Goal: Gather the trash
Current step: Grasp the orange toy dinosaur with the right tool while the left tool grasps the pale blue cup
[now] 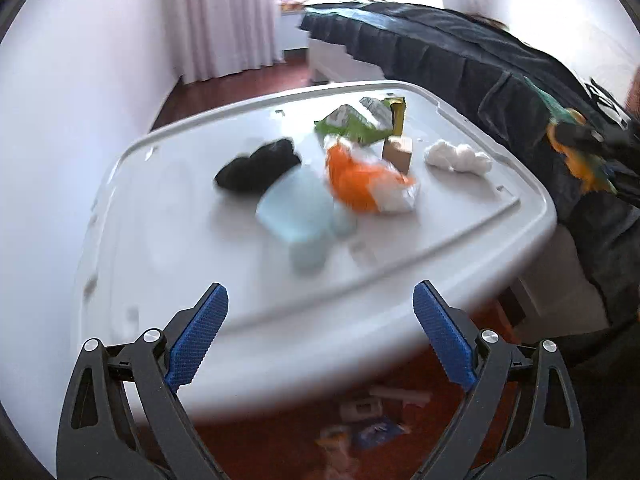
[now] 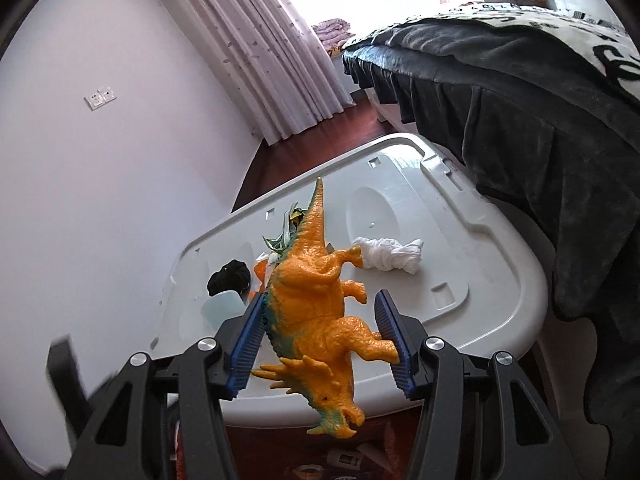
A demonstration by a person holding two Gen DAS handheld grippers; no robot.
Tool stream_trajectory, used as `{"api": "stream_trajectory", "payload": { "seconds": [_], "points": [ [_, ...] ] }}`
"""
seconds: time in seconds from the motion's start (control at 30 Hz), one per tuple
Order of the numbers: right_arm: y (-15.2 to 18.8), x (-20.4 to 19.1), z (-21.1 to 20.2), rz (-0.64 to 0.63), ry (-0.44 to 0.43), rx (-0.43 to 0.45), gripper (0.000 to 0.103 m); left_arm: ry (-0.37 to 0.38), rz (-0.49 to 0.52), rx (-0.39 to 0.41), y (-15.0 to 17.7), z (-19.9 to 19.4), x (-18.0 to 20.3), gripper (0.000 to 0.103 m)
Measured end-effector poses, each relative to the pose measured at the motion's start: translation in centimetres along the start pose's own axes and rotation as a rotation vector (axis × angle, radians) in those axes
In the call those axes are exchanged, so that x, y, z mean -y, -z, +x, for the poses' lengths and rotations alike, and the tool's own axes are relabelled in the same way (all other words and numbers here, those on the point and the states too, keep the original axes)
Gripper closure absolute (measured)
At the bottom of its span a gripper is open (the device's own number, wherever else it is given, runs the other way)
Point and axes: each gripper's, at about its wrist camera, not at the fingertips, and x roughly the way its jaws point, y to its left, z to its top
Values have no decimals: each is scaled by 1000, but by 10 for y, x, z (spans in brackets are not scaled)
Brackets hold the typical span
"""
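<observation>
A white-walled room with pale pleated curtains (image 2: 280, 68) over a bright window holds a bed draped in a dark grey blanket (image 2: 520, 112), and just beside that bed stands the landmark here: a large grey plastic storage-bin lid (image 1: 168, 208) used as a tabletop above a reddish-brown wooden floor (image 1: 280, 440).

Trash lies clustered toward the middle of the lid. From the left wrist view, a pale blue translucent plastic piece (image 1: 298, 204) sits nearest the lid's near edge, badly blurred so its shape is hard to make out. Behind it toward the wall lies a crumpled black cloth-like lump (image 1: 258, 164). An orange-and-white crinkled wrapper (image 1: 368, 184) lies next to the blue piece, toward the bed. Further back is a green-and-white snack bag (image 1: 356, 120), and a small brown cardboard box (image 1: 397, 152) stands upright between that bag and a wad of white tissue (image 1: 456, 156), which lies nearest the lid's bed-side edge.

The left gripper (image 1: 320, 320) hovers over the lid's near edge, its blue-padded fingers spread wide with nothing between them. The right gripper (image 2: 320, 340) is clamped around an orange plastic triceratops toy with a teal back (image 2: 316, 304), held above the lid's near edge, tail pointing away and horned head toward the camera. The toy hides much of the trash in that view.

Below the lid, blurred scraps (image 1: 372, 420) lie on the floor, too smeared to identify.
</observation>
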Motion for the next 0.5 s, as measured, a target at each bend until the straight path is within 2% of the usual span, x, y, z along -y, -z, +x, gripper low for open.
{"api": "stream_trajectory", "payload": {
  "seconds": [0.07,0.2,0.3,0.5],
  "points": [
    [1,-1,-2,5,-9,-8,49,17,25,-14,-13,12,-9,12],
    [-2,-5,8,6,-23,-31,49,146,76,-37,-35,35,-34,12],
    [-3,-10,16,-8,-28,-43,49,168,130,-19,-47,46,-45,12],
    [-3,-22,31,-52,-20,-67,49,295,187,-46,-64,72,-47,12]
  ]
}}
